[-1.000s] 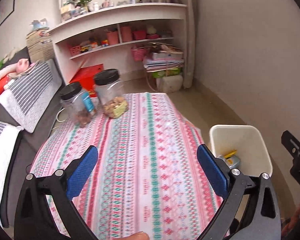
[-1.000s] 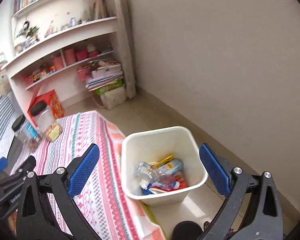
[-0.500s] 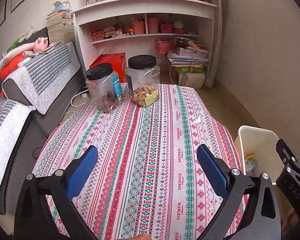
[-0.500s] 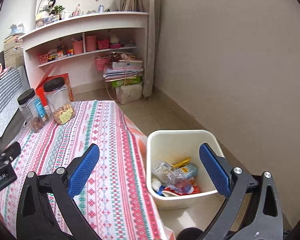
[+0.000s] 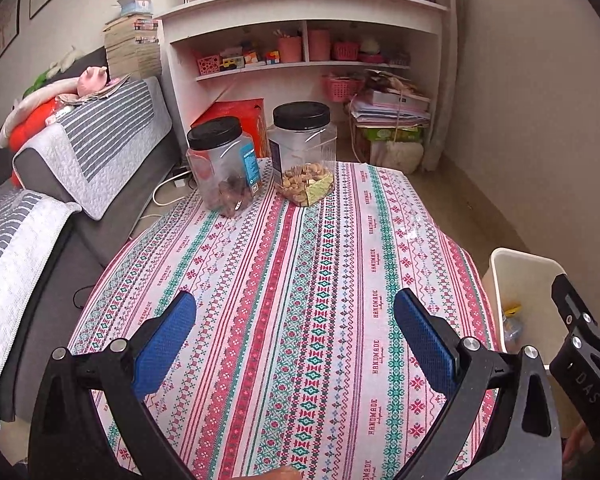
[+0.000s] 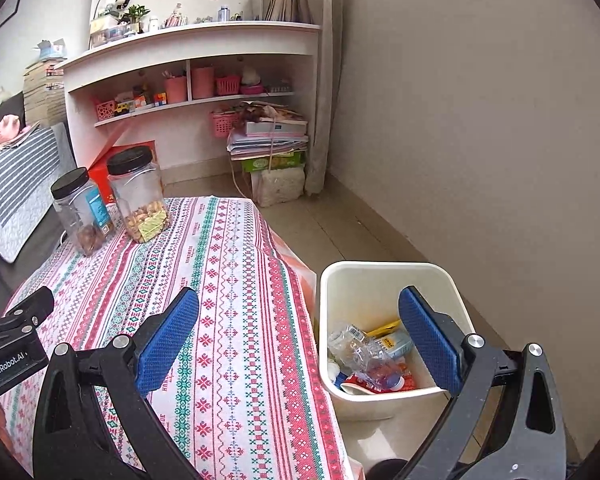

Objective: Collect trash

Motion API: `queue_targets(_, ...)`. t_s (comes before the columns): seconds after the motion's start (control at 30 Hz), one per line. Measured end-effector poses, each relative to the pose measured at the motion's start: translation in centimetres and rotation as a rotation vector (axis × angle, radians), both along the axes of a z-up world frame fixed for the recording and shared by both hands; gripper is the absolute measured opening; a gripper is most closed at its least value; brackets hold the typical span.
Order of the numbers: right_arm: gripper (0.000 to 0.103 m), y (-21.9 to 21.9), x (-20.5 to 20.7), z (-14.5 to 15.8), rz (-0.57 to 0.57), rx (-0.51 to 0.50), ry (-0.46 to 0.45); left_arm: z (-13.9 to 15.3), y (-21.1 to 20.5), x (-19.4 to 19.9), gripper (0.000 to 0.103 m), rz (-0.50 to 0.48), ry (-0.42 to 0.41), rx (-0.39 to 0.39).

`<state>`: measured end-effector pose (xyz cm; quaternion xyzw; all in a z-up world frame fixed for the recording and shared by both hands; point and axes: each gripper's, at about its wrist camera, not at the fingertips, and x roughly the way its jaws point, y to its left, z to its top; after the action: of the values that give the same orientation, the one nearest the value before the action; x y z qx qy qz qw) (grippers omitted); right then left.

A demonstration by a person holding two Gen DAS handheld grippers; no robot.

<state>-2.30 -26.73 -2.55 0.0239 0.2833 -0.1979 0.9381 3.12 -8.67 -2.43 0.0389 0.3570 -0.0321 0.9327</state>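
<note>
Now that both views have swung back level, jaws of left gripper [image 5: 294, 328] and right gripper [image 6: 298, 330] spread, empty; striped-cloth surface [image 5: 300, 264] bare of litter; cream plastic bin [image 6: 364, 280] at 3 o'clock holds the trash — likely done.

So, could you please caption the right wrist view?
Open right hand-held gripper above patterned tablecloth beside trash-filled bin.

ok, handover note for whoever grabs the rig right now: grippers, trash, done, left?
Left gripper: open, empty, over the tablecloth.
Right gripper: open, empty, above the table edge and the bin.
Bin stands on the floor beside the table and holds a crumpled plastic bottle, wrappers and a red pack.
Table shows only two black-lidded jars at the far end; no loose trash visible on it.
Done: trash in the bin. Left: nothing visible on the table; check outside these views.
</note>
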Motion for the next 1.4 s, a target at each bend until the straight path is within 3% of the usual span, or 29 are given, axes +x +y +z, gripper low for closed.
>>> queue_targets(1.4,0.096,-0.9,-0.1,-0.7,0.025,0.018,0.056,-0.4,-1.4,0.0,0.096,-0.019,-0.011,0.016)
